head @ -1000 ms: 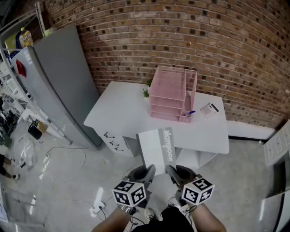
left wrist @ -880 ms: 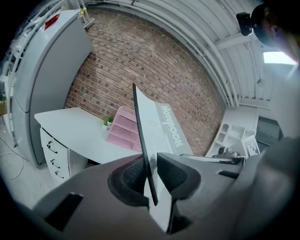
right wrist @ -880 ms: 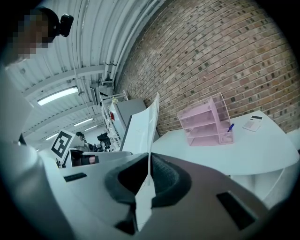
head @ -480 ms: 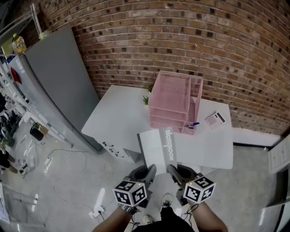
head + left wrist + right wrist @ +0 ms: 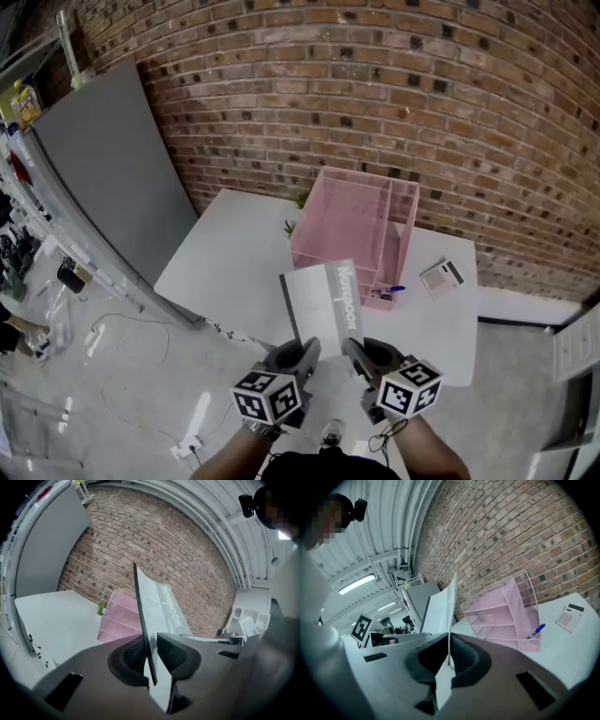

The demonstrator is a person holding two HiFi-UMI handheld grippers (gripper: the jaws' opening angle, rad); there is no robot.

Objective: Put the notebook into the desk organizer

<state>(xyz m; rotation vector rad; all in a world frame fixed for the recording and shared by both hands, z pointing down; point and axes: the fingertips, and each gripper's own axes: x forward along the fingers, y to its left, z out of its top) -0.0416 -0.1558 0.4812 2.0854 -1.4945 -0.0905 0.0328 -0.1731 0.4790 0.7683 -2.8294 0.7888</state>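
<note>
Item: notebook (image 5: 323, 305), grey-white, held aloft over near edge of desk (image 5: 225, 267), short of desk organizer (image 5: 352, 225), not touching it.
Left gripper (image 5: 302, 354): jaws clamped on notebook's lower edge.
Right gripper (image 5: 359, 353): jaws pinched almost together on same edge, thinner part.
Organizer: pink mesh, shelves plus upright slots; pen (image 5: 392, 291) in front cup; calculator (image 5: 441, 276) beside.
Handling, by judgement: carry forward with both grips level, turn notebook to match free slot, enter edge-first, clear of pen, release once seated.

white desk (image 5: 234, 262), calculator (image 5: 442, 277), blue pen (image 5: 391, 291), plant (image 5: 292, 228)
</note>
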